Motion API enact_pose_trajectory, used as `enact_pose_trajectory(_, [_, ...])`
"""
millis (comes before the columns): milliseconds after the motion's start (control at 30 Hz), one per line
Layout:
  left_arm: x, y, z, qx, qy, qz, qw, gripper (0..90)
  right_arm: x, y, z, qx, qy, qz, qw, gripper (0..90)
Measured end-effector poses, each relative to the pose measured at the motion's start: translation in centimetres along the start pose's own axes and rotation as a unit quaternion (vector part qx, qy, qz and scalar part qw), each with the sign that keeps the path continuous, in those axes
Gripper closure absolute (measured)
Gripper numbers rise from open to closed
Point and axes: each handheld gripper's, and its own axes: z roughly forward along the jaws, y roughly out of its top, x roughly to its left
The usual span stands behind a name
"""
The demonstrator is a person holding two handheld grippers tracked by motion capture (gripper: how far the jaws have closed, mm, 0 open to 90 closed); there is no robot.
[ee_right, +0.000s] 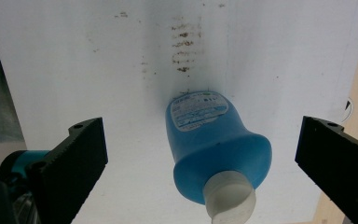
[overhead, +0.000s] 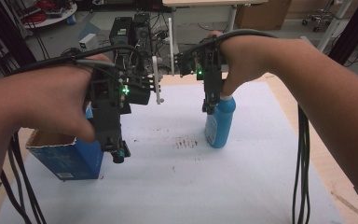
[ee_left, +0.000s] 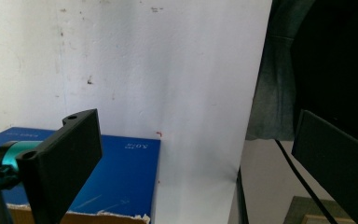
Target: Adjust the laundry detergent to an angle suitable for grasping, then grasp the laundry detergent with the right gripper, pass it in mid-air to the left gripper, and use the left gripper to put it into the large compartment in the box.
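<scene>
A blue bottle (overhead: 219, 123) with a white cap stands upright on the white mat, right of centre. My right gripper (overhead: 208, 108) hangs directly above it, jaws wide open on either side of the bottle (ee_right: 214, 149) without touching it. An open blue cardboard box (overhead: 67, 156) sits at the mat's left edge. My left gripper (overhead: 118, 154) hovers over the box's right side, open and holding nothing; in the left gripper view the box (ee_left: 116, 179) lies under the left jaw.
The white mat (overhead: 177, 186) covers a wooden table (overhead: 324, 154) and carries a patch of dark smudges (overhead: 186, 143) left of the bottle. Cables trail from both hands. Black equipment (overhead: 130, 30) stands on the floor beyond the table's far edge.
</scene>
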Motion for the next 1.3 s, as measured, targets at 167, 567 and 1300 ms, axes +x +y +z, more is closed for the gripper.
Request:
enact_pose_trajectory(167, [-0.3, -0.1, -0.1, -0.002, 0.000, 0.001, 1.0000, 1.6, 0.0, 0.1, 0.0, -0.001, -0.002, 0.002, 1.0000, 1.2])
enact_pose_trajectory(567, [-0.1, 0.0, 0.2, -0.003, 0.001, -0.001, 1.0000, 1.7, -2.0, -3.5, -1.4, -0.103, -0.022, 0.102, 0.9892, 1.2])
enact_pose_trajectory(1300, [-0.4, 0.6, 0.8, 0.002, 0.002, 0.014, 0.9999, 1.7, 2.6, -16.3, 0.9, -0.251, -0.043, 0.278, 0.9263, 1.1])
